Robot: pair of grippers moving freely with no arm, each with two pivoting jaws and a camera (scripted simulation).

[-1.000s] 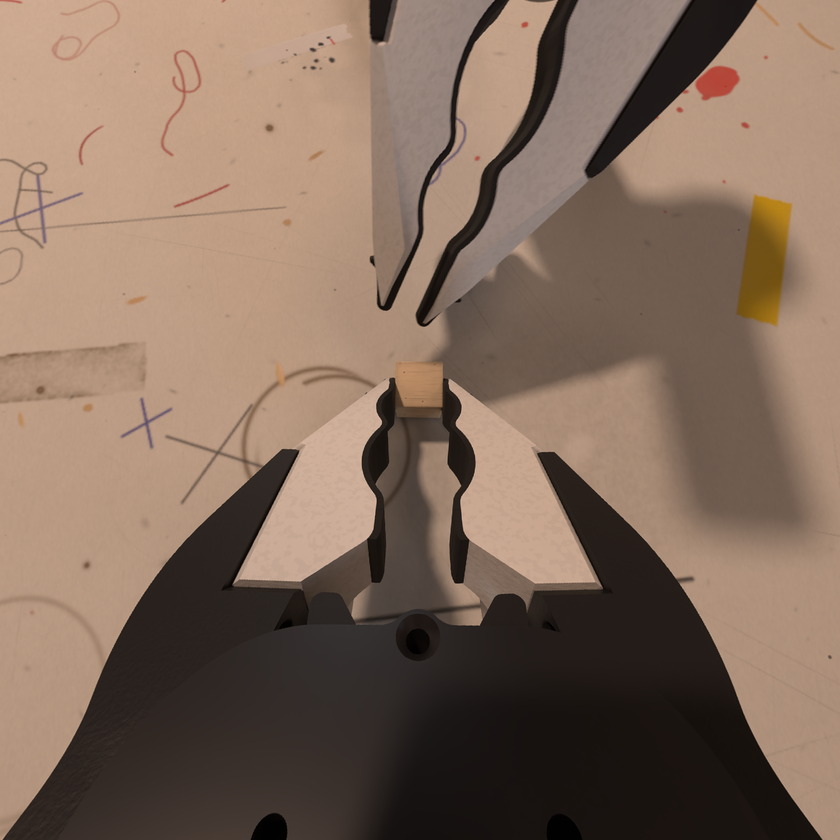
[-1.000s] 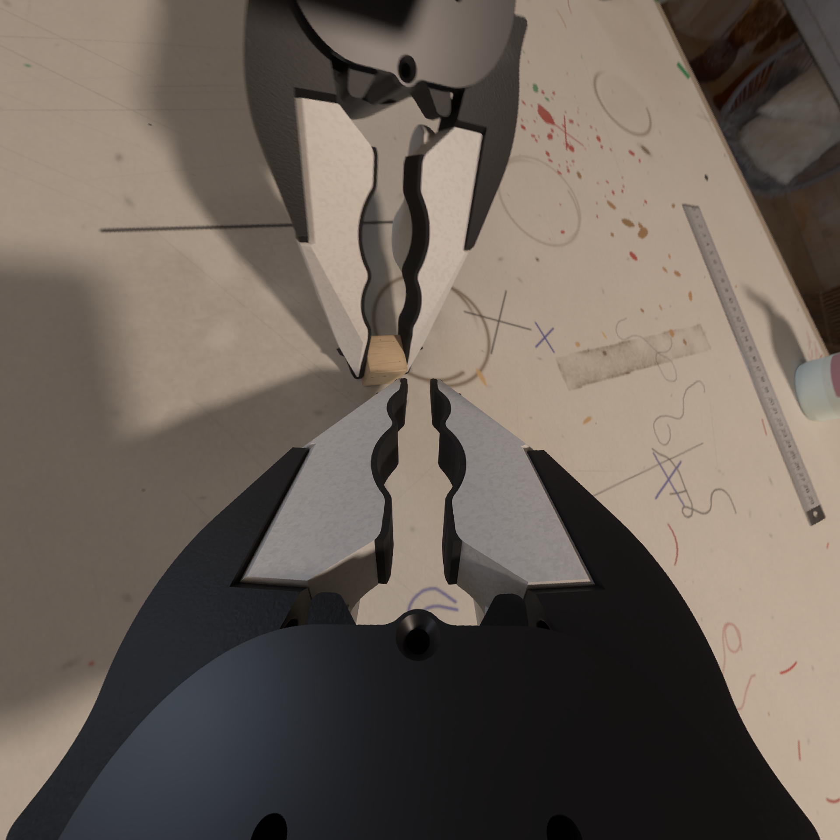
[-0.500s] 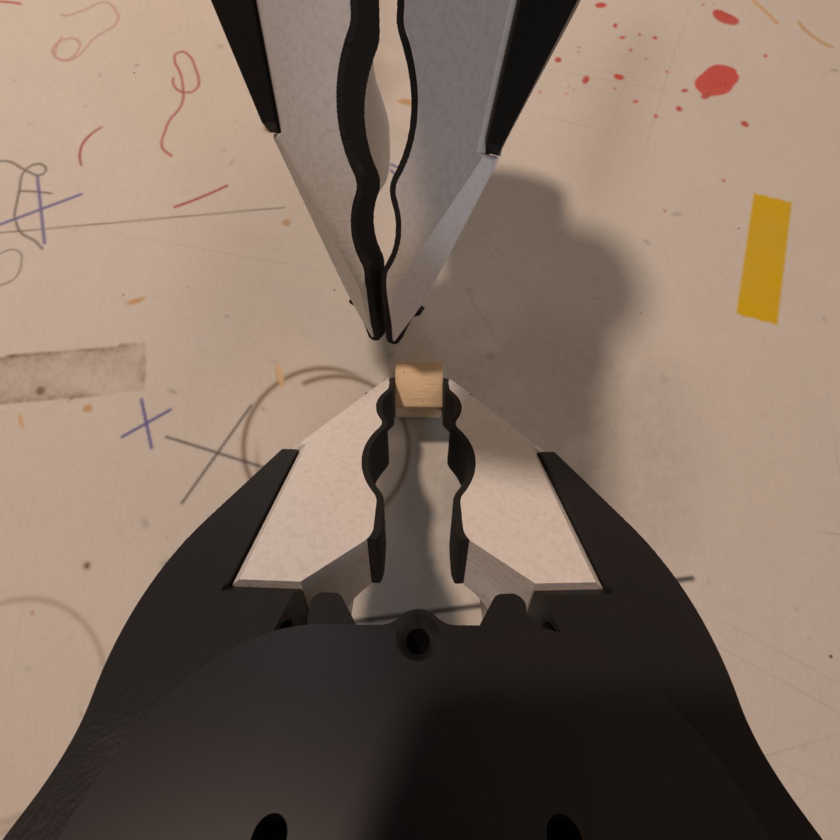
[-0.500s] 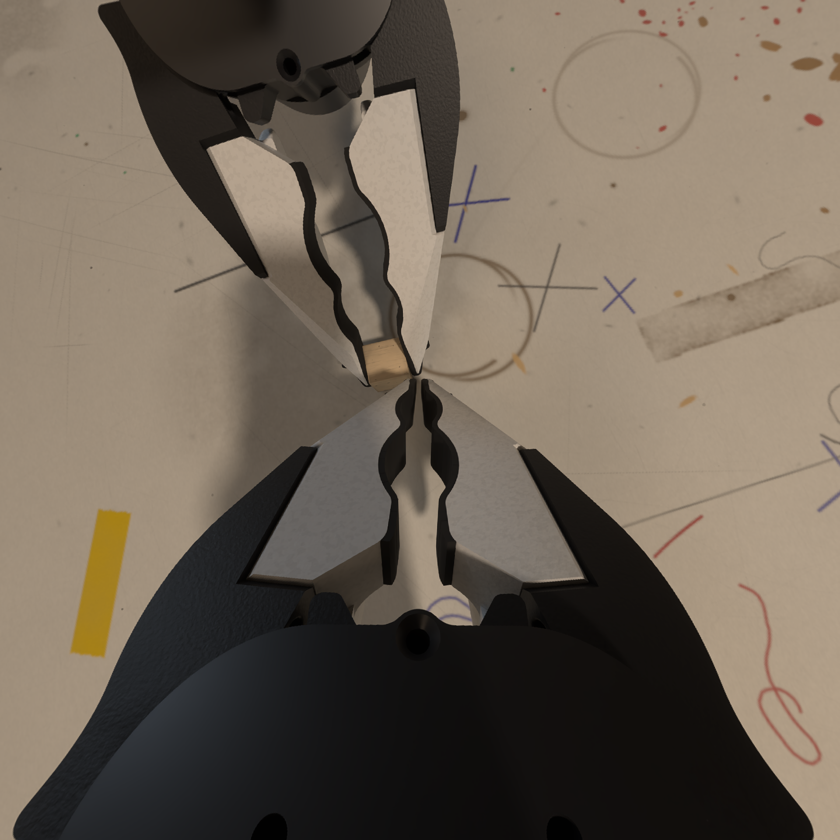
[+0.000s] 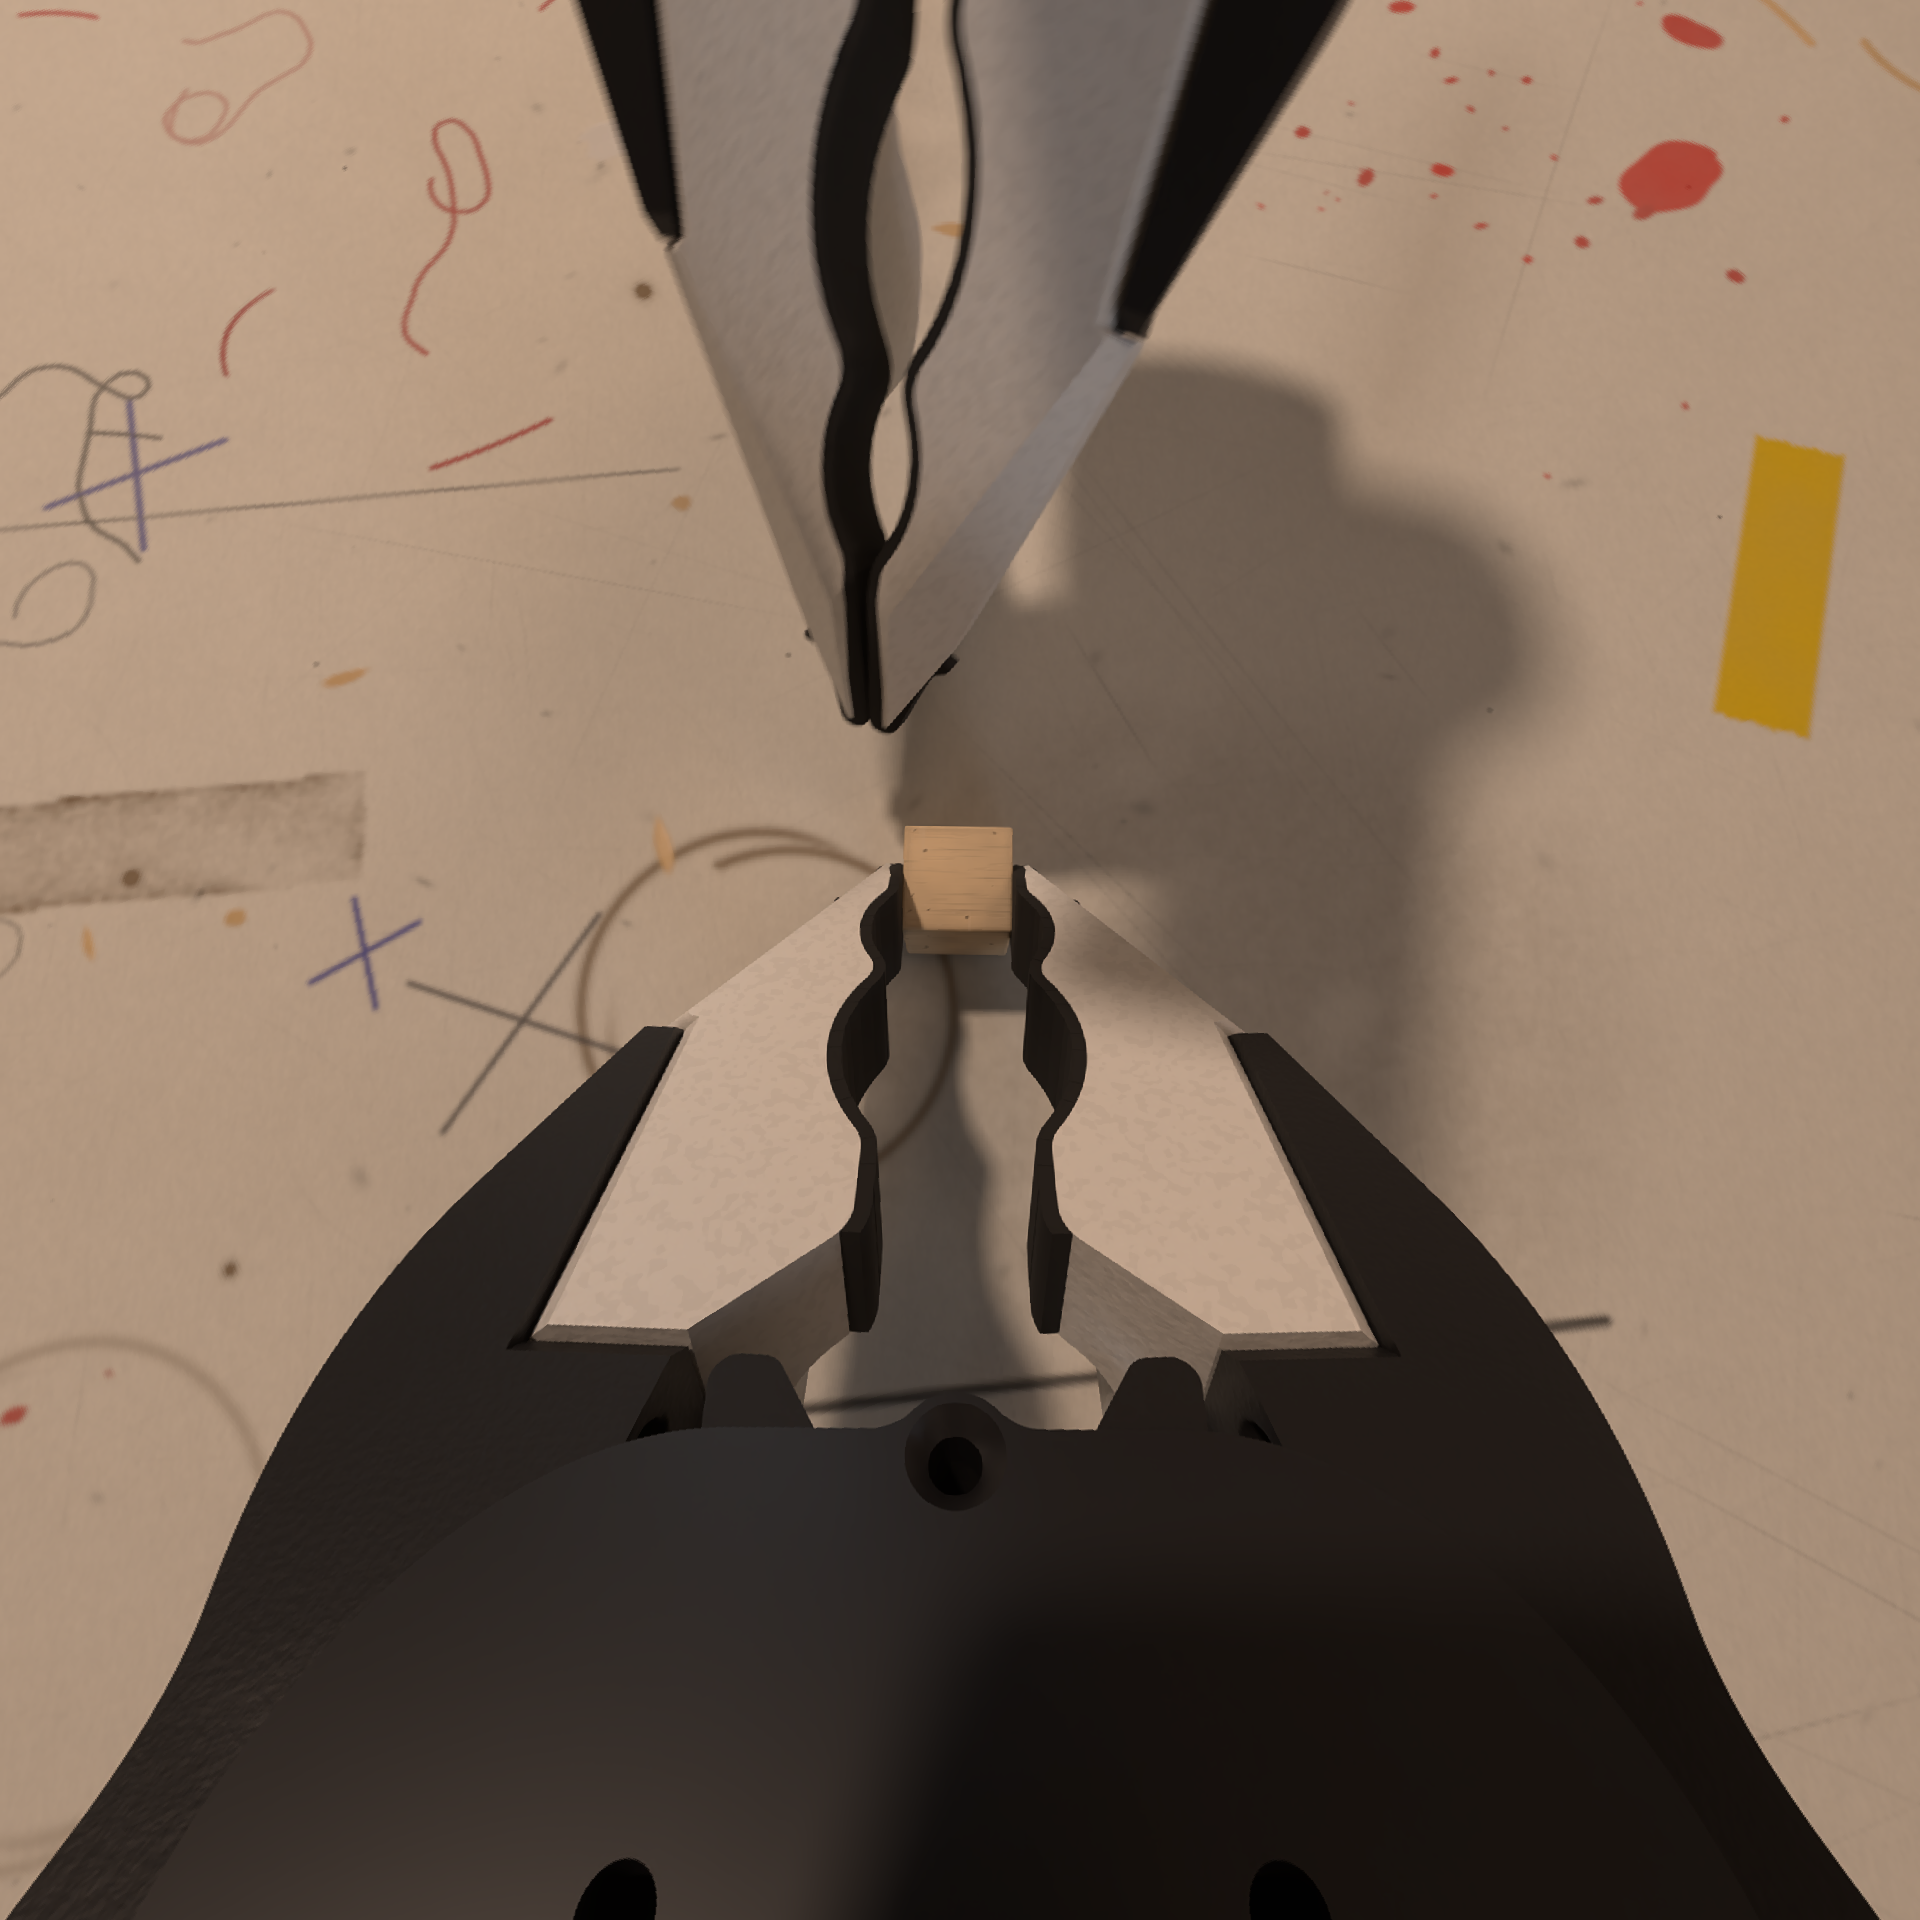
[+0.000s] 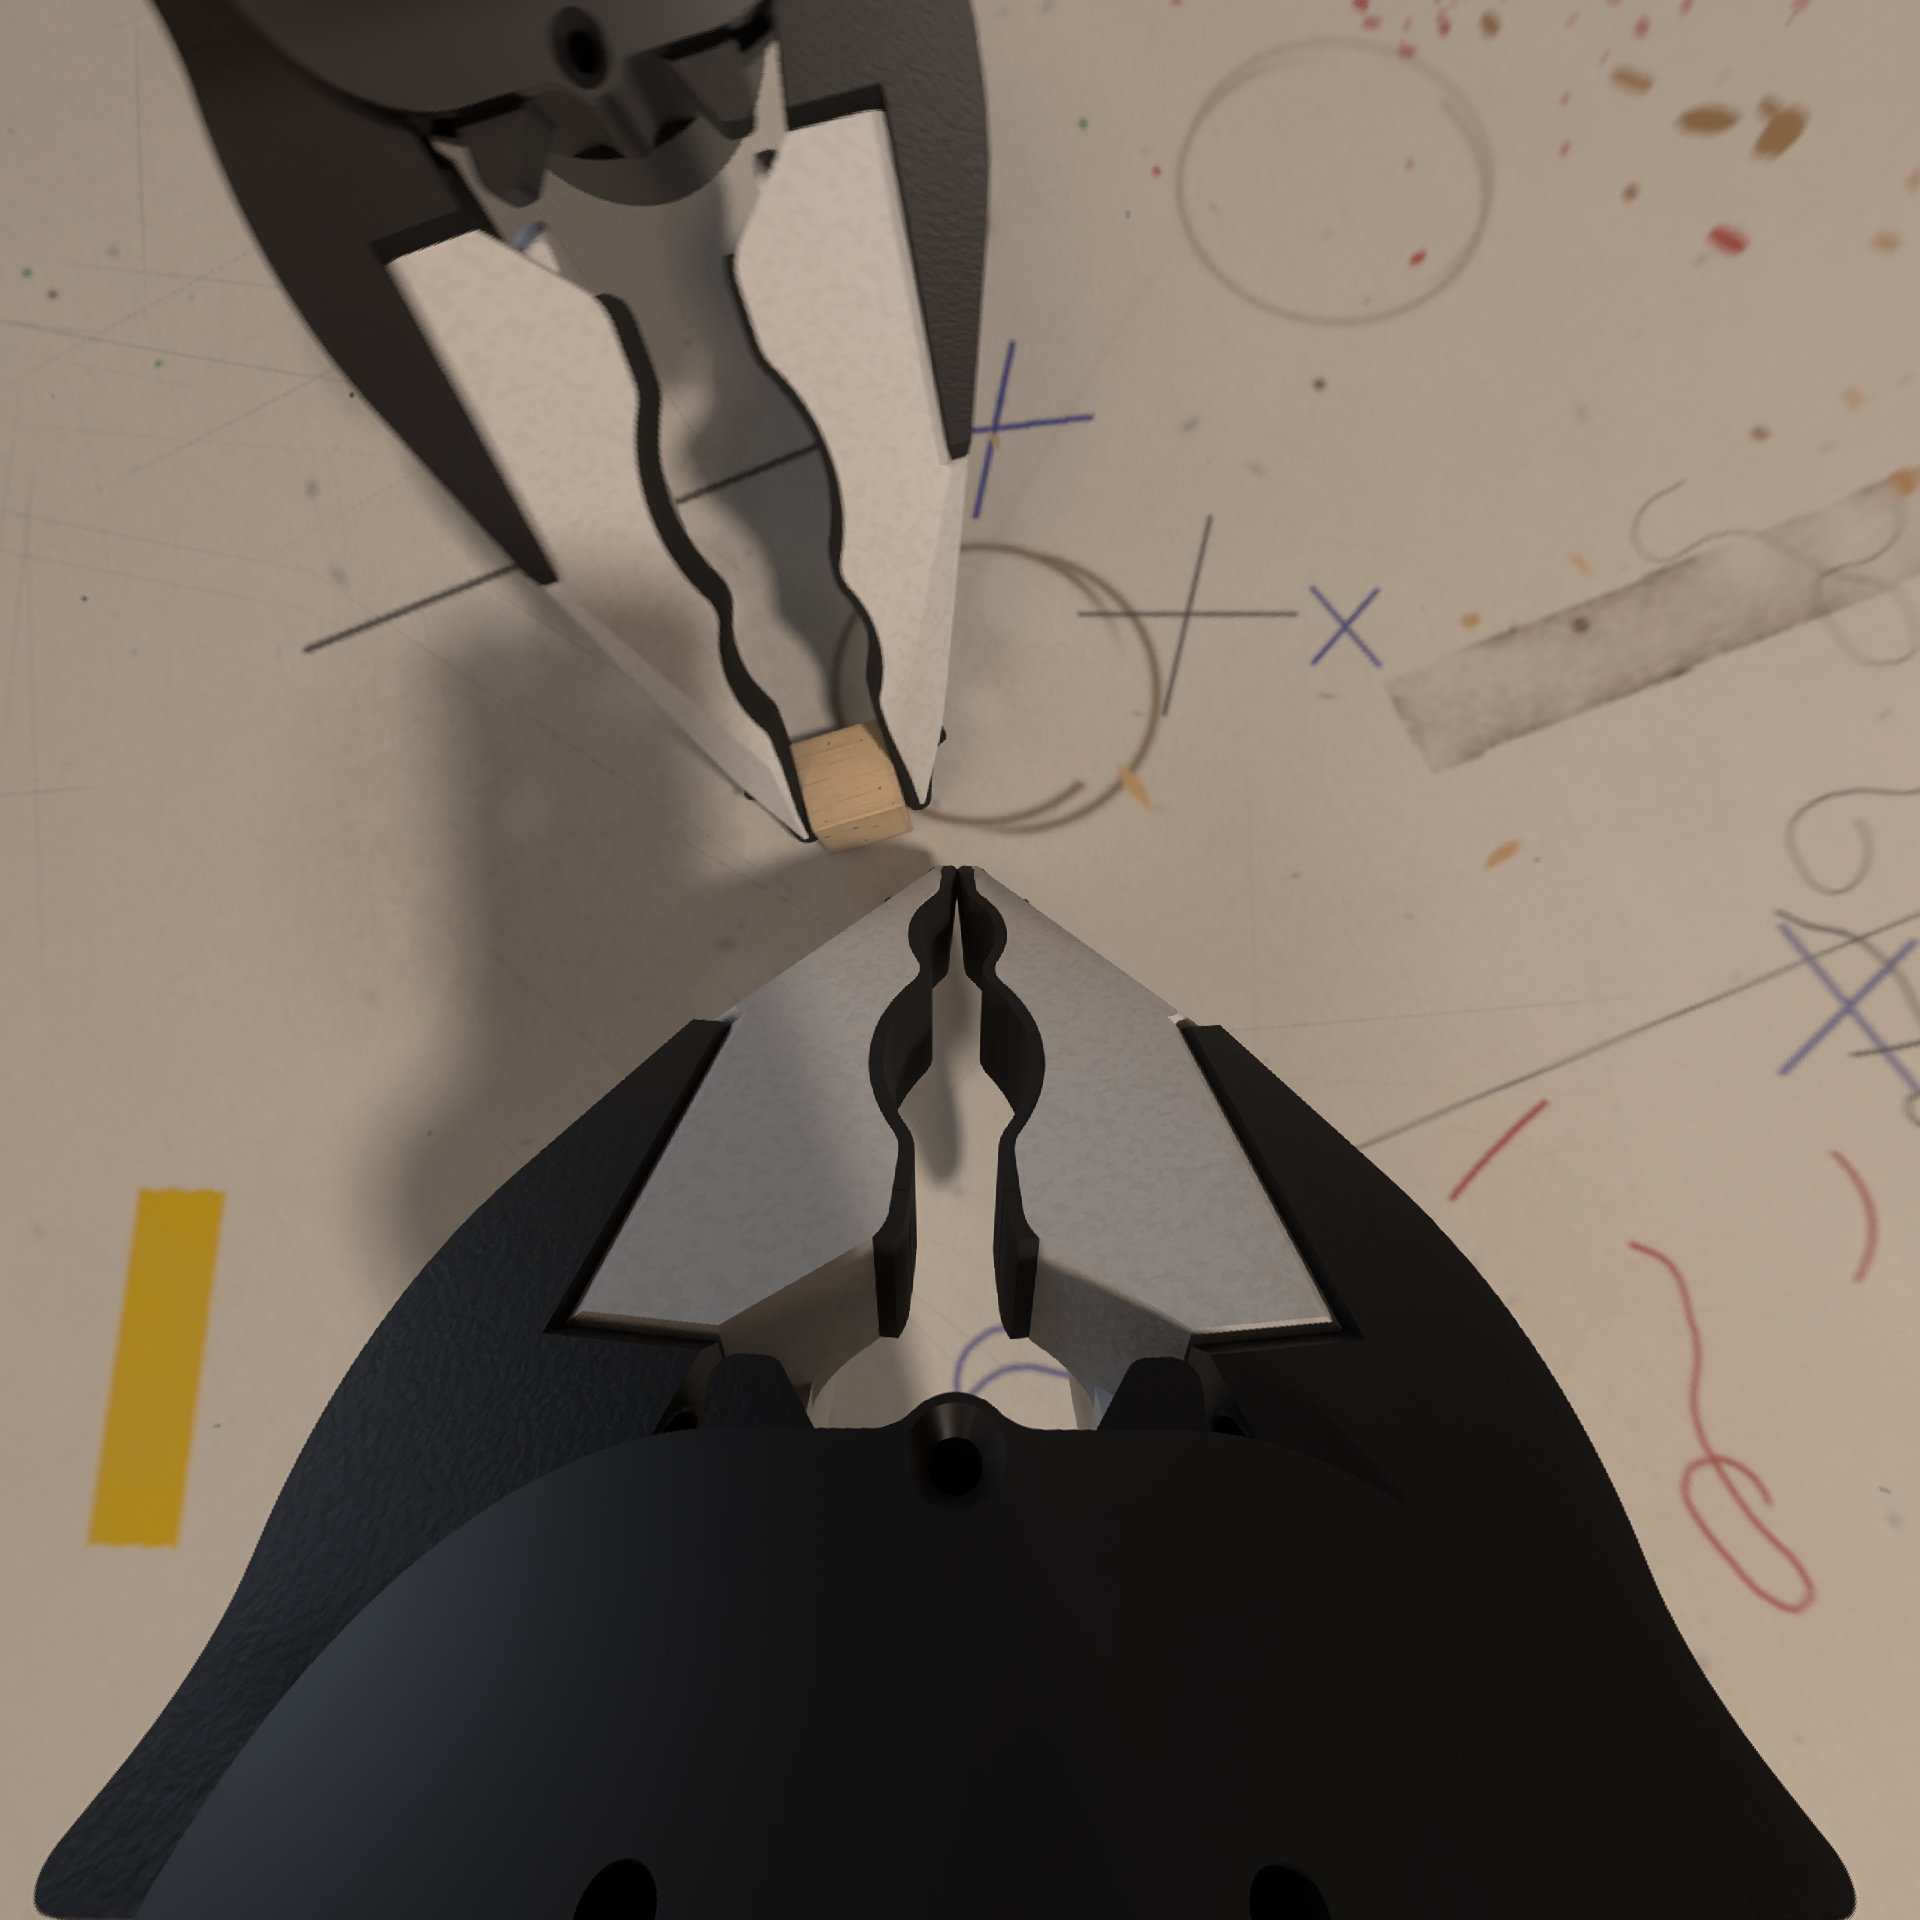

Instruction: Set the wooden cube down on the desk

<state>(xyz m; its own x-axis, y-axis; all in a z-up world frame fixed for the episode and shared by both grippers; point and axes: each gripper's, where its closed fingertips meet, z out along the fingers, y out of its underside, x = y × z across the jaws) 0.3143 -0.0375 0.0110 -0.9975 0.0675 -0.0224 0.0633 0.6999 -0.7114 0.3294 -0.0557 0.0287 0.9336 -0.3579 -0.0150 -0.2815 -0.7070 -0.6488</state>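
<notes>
A small wooden cube (image 5: 957,885) sits pinched between the fingertips of my left gripper (image 5: 957,909), which is shut on it above the beige desk (image 5: 312,1143). The cube also shows in the right wrist view (image 6: 850,790), held at the tips of the left gripper (image 6: 857,800). My right gripper (image 6: 954,876) is shut and empty, its tips just short of the cube. In the left wrist view the right gripper (image 5: 873,717) points at the cube from the far side, with a small gap between them.
The desk is marked with pen scribbles, crosses, pencil rings and red paint spots (image 5: 1668,179). A yellow tape strip (image 5: 1779,587) lies to the right in the left wrist view, and it shows at lower left in the right wrist view (image 6: 156,1366). A grey smudge (image 5: 177,836) lies left.
The right gripper has closed fully and swung round to face the cube head on, then drawn back a little. The left gripper and cube have held still.
</notes>
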